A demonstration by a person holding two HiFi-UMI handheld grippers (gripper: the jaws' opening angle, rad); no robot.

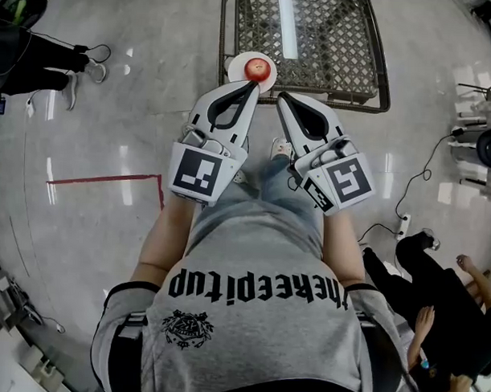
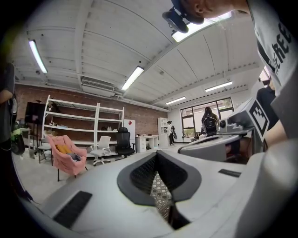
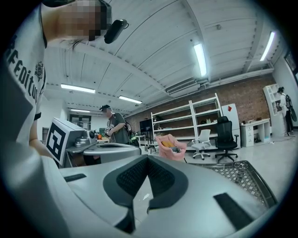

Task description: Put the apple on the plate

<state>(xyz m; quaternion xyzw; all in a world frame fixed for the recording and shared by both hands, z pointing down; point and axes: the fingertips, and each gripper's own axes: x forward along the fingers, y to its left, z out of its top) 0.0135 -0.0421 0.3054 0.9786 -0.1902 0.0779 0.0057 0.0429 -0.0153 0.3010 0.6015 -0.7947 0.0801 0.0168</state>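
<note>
Grey shirt fabric fills the bottom of the head view, and just past it the person holds both tools out side by side, each with its marker cube facing up. The left claw (image 1: 252, 86) has its jaws pressed together at the tips with nothing caught between them; its own view (image 2: 157, 155) shows only mesh through the gap behind the pads. The right claw (image 1: 283, 97) is likewise fully closed and empty (image 3: 148, 158).

Just beyond the left claw's tip lies the red apple (image 1: 257, 69), already sitting on the small white plate (image 1: 235, 66). The plate is at the near left corner of a wire basket (image 1: 339, 50). Whether it rests on the mesh or on the rim cannot be told from here. Nor is it clear whether the claw tip touches the fruit or merely hangs over it.

Judging by this, the placing looks done, and what remains is leaving cleanly. Drawing the left claw straight back and slightly up, without a sideways sweep, would be the safe way. A round apple on a small plate at a corner could roll or tip with a light nudge. The right claw is clear and need only hold off.

Farther out is pale glossy floor.
</note>
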